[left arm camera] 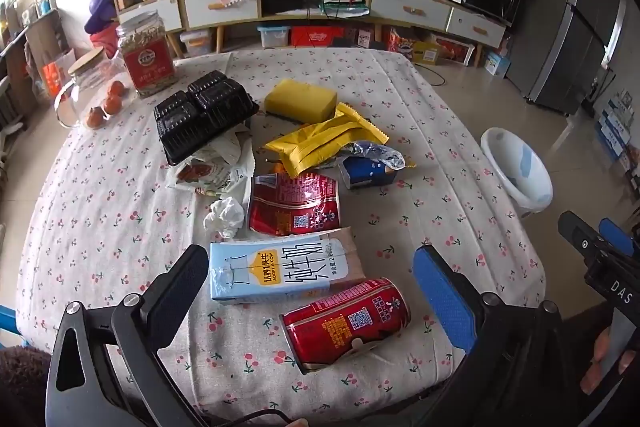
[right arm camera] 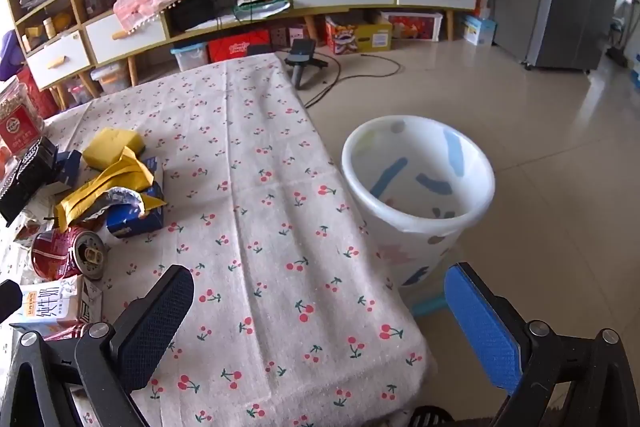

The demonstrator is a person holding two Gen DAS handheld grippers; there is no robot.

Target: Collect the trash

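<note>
Both the left gripper [left arm camera: 316, 291] and the right gripper [right arm camera: 320, 323] hang wide open with nothing in them, so no picking up has begun. The white bin [right arm camera: 420, 187] beside the counter [right arm camera: 272, 147] looks almost empty. Milk carton [left arm camera: 280, 267], dented red can [left arm camera: 346, 323], yellow wrapper [left arm camera: 324, 139] and tissue ball [left arm camera: 225, 217] all wait there.
</note>
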